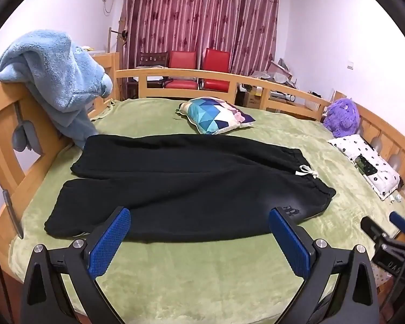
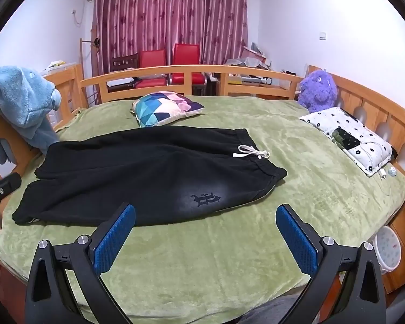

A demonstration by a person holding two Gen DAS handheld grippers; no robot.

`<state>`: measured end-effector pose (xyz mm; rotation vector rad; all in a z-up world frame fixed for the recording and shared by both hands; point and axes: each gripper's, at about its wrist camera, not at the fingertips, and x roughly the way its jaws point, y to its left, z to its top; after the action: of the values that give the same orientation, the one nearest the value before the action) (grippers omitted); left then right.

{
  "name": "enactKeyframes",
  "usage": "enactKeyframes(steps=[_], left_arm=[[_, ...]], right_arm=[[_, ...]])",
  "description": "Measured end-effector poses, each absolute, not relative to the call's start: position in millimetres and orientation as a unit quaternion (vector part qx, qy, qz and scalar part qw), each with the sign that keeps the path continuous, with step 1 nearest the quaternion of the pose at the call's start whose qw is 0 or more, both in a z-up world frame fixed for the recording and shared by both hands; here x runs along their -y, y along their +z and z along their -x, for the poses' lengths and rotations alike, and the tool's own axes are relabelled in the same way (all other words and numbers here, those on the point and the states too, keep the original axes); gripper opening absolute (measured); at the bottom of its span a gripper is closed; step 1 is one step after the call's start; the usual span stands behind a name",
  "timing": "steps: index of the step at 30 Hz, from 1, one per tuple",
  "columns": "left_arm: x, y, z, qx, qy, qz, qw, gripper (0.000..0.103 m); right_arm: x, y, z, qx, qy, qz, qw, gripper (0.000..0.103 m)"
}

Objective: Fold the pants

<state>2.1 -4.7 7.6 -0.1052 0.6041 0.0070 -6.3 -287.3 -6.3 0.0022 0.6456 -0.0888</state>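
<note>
**Two open grippers wait by the black pants**

The left hand-held gripper (image 1: 199, 217) is wide open. Its two blue pads (image 1: 109, 243) have nothing between them. It hangs over the near edge of the bed, just in front of the black pants (image 1: 186, 189), and does not touch them.

The right hand-held gripper (image 2: 205, 214) is wide open too, and it holds nothing. It also hangs just in front of the pants (image 2: 137, 178), nearer the waist end.

The pants lie flat on the green blanket (image 2: 202, 253) that covers the bed. The two legs lie side by side and point to the left. The waist is on the right end, with a white drawstring (image 2: 252, 152) tied in a bow. A dark logo (image 2: 205, 198) is stitched on the near side of the pants, close to the waist.

Behind the pants sits a pillow with colored triangles (image 2: 166, 108). To the right of the pants, well apart, lies a white pillow with black flowers (image 2: 348, 137), and a purple fuzzy toy (image 2: 317, 90) sits behind it. Left of the pants, a blue fuzzy robe (image 1: 56, 81) hangs over the wooden bed frame (image 1: 2, 135) and touches the far leg end. Far behind the pants are two red chairs (image 2: 170, 64) and a red curtain (image 2: 170, 13).
</note>
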Motion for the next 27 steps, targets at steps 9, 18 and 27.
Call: enactKeyframes(steps=[9,18,27], left_arm=[[6.6,5.0,-7.1,-0.293,-0.014,0.059,0.954,0.103],[2.9,-6.5,-11.7,-0.305,-0.011,0.057,0.951,0.103],[-4.1,-7.4,-8.6,-0.299,0.003,0.057,0.952,0.103]], right_arm=[[285.4,-20.7,1.0,-0.324,-0.05,0.0,0.945,0.102],[278.2,-30.3,-0.3,-0.328,-0.049,0.002,0.944,0.102],[272.5,-30.2,3.3,-0.32,-0.041,-0.001,0.946,0.102]])
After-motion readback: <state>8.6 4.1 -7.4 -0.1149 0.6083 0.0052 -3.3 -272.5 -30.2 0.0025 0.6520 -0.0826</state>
